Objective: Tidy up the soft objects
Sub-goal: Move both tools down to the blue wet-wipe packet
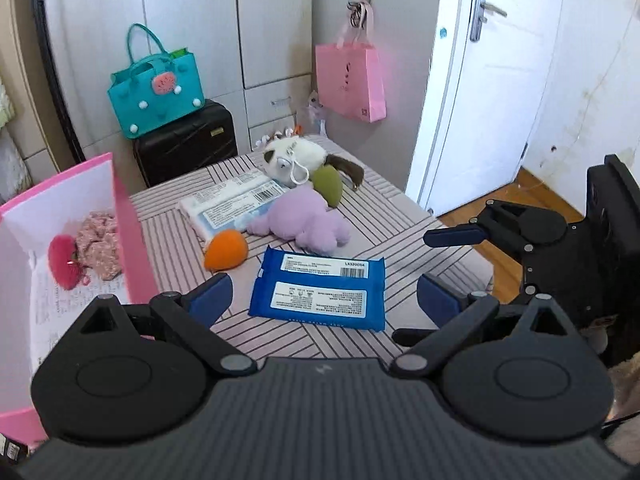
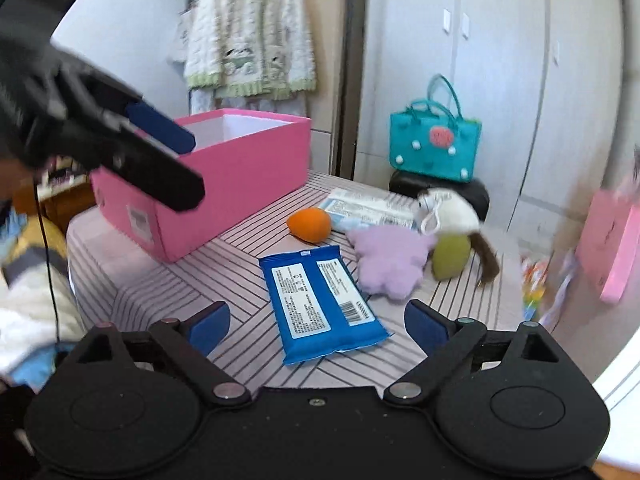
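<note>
while both units hang over the desk (image 1: 400,216), i log the scene from largest item down. desk: striped pinkish cover. pink box (image 2: 224,184) stands open at the desk's left side; inside it, in the left wrist view, a pink patterned fabric piece (image 1: 100,244) and a magenta fuzzy item (image 1: 64,266) just beside it. blue wipes pack (image 1: 320,290) lies flat, label side up, near the front of the desk, apart from the box. white-and-light-blue pack (image 1: 228,208) lies further back, the orange egg-shaped soft piece (image 1: 226,250) touching its near corner. lilac plush (image 1: 304,220) rests beside that pack, overlapping its right end. white-and-brown plush (image 1: 296,160) sits at the far edge; the olive egg-shaped soft piece (image 1: 328,186) lies between the two plushes, touching both.

left gripper (image 1: 324,300): jaws wide, nothing held; the blue pack lies on the desk ahead of the gap, pads not on it. right gripper (image 2: 316,322): jaws wide and empty, the blue pack's near end showing in the gap, no contact that i can make out. right wrist view is motion-blurred toward its right side.
</note>
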